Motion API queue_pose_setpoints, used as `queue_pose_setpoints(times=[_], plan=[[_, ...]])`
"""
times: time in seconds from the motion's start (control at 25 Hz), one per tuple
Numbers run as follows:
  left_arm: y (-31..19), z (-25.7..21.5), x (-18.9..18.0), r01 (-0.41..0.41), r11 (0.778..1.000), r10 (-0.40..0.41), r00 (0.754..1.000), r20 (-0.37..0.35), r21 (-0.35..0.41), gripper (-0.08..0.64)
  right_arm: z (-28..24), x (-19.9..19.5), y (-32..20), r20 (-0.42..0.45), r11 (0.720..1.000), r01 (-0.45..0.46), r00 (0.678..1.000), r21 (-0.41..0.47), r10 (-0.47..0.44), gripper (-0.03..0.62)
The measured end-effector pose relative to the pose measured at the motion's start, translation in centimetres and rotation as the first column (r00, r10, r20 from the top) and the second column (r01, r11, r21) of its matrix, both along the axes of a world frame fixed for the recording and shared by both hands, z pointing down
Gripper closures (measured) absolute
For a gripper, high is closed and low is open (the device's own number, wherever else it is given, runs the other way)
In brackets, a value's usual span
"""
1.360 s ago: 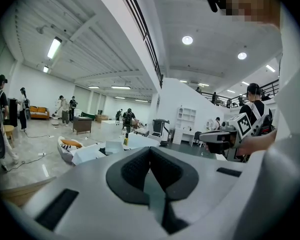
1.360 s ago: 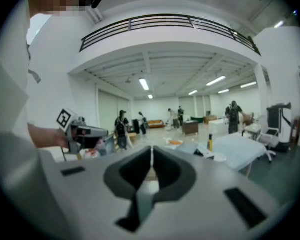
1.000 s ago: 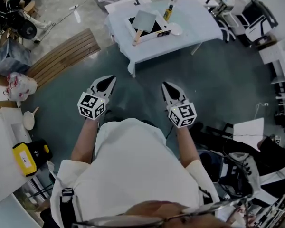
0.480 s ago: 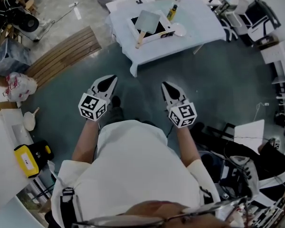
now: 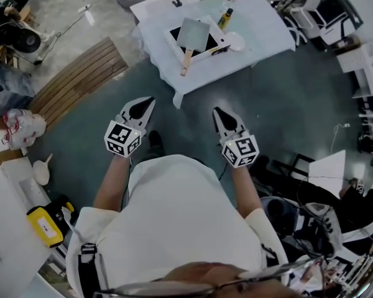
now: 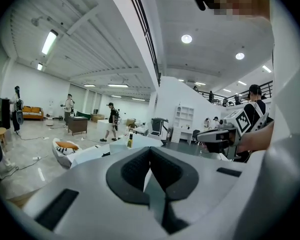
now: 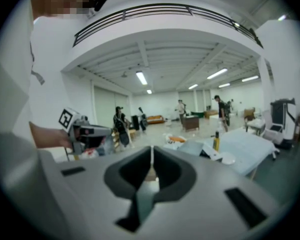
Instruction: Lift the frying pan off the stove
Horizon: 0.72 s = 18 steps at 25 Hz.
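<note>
while both arms reach forward, left tongs (image 5: pixel 147 102) and right tongs (image 5: pixel 216 112) are pressed together, empty.

Square grey frying pan (image 5: pixel 193 33) sits flat on black-topped stove (image 5: pixel 212 42), upper centre of frame; wooden handle points lower left.

Bottle (image 5: pixel 226 18) and white dish (image 5: pixel 234 41) on cloth-covered table (image 5: pixel 261 23); slatted boards (image 5: pixel 81 73) nearby

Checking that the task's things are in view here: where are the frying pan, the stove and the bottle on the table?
frying pan (image 5: pixel 193 34), head view, middle of its grey body.
stove (image 5: pixel 211 41), head view, black top showing right of the pan.
bottle (image 5: pixel 225 18), head view, its yellowish body.
</note>
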<state>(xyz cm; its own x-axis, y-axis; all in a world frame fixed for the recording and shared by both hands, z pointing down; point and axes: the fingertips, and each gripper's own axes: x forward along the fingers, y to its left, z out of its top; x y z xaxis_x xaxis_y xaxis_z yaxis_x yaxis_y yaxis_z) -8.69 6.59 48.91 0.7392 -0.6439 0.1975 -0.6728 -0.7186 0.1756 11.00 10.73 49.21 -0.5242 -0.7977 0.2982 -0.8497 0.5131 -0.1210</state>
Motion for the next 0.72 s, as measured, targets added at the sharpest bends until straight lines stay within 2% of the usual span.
queue_pose_setpoints(times=[0.28, 0.72], plan=[[-4.8, 0.7, -1.4, -0.083, 0.996, 0.082, 0.997, -0.004, -0.018, 0.529, 0.2, -1.9, -3.6, -0.016, 0.997, -0.074, 0.997, -0.015, 0.074, 0.557], [-10.3, 1.1, -2.7, -0.202, 0.979, 0.202, 0.979, -0.009, -0.026, 0.529, 0.2, -3.6, -7.3, -0.061, 0.984, -0.179, 0.982, -0.025, 0.177, 0.557]])
